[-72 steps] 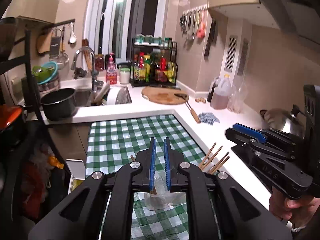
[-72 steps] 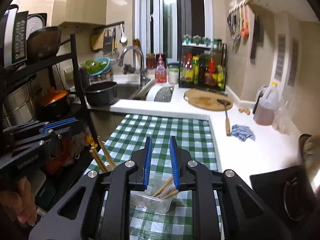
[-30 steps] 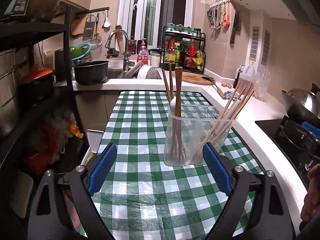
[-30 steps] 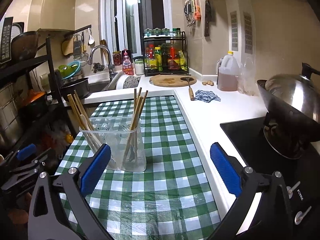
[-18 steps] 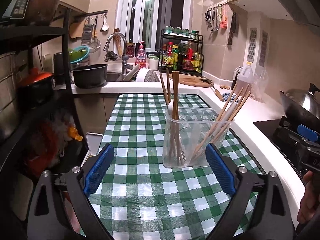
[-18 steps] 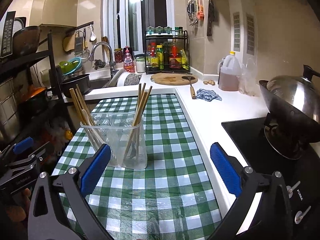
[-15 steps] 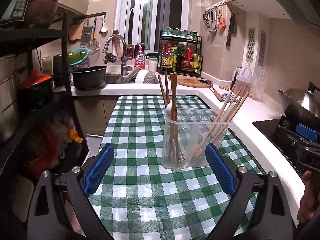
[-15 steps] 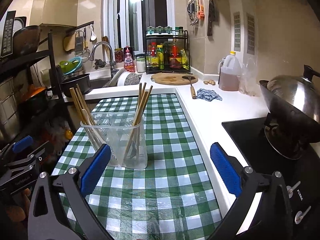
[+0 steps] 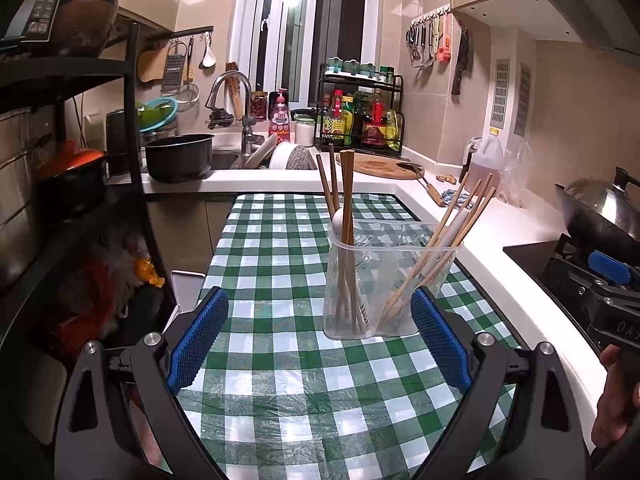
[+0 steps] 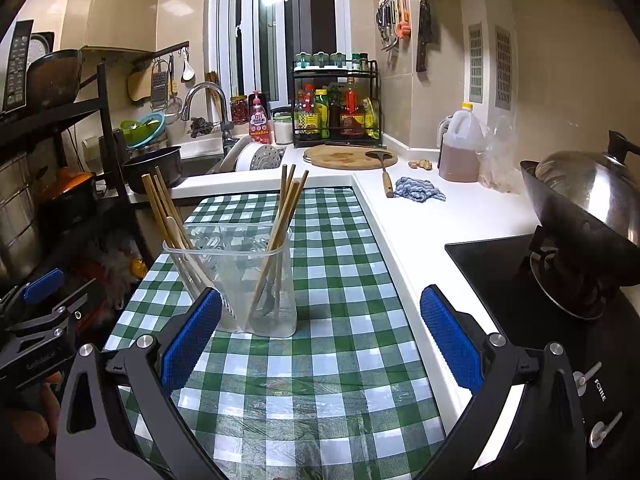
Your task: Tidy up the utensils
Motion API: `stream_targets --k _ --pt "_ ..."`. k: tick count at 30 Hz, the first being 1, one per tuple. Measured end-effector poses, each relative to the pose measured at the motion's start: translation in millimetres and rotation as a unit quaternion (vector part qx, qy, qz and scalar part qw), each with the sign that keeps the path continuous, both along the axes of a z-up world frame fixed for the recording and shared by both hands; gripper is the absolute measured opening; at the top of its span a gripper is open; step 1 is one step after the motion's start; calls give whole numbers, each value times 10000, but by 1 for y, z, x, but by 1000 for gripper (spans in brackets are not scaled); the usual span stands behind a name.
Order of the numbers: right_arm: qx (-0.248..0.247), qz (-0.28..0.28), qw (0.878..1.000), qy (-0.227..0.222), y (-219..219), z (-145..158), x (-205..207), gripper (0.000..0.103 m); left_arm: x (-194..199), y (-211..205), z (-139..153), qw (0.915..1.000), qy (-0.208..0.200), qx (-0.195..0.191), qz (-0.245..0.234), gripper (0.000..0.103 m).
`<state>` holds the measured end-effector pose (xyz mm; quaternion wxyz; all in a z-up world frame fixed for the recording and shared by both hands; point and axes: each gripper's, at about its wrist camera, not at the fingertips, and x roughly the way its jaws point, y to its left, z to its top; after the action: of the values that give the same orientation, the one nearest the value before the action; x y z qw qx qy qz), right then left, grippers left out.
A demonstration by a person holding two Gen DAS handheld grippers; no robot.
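A green-and-white checked cloth (image 9: 280,240) covers the bench (image 10: 460,216), a white L-shaped kitchen worktop that runs to a sink (image 9: 224,158) under a window (image 9: 304,28). Beyond both tools stand a spice rack (image 10: 336,100), a round wooden board (image 10: 348,157), an oil jug (image 10: 460,144) and a blue rag (image 10: 418,190); knives and ladles hang on the tiled wall.

The left tool (image 9: 320,340) is spread wide and holds nothing. Straight ahead of it, between the lines of its blue pads (image 9: 198,336), stands the clear plastic holder (image 9: 384,280) with wooden chopsticks (image 9: 346,208) leaning in its compartments. The right tool (image 10: 320,336) is likewise spread wide and empty; the holder sits just ahead of its left finger, touching neither pad.

To the right tool's right lie a black cooktop (image 10: 500,268) and a steel wok (image 10: 588,208). The cooktop's front reads "FOTILE". The right tool's body, seen from the left wrist, shows "DAS"; the rest is cut off. A pink bottle (image 10: 259,118) by the sink bears writing too small to read.
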<state>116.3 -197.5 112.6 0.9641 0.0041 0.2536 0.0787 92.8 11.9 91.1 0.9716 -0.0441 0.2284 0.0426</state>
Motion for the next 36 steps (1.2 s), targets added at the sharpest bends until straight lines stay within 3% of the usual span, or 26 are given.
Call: stream_targets --k 36 --pt "16 32 10000 -21 2 7 -4 98 0 -2 4 9999 21 98 24 90"
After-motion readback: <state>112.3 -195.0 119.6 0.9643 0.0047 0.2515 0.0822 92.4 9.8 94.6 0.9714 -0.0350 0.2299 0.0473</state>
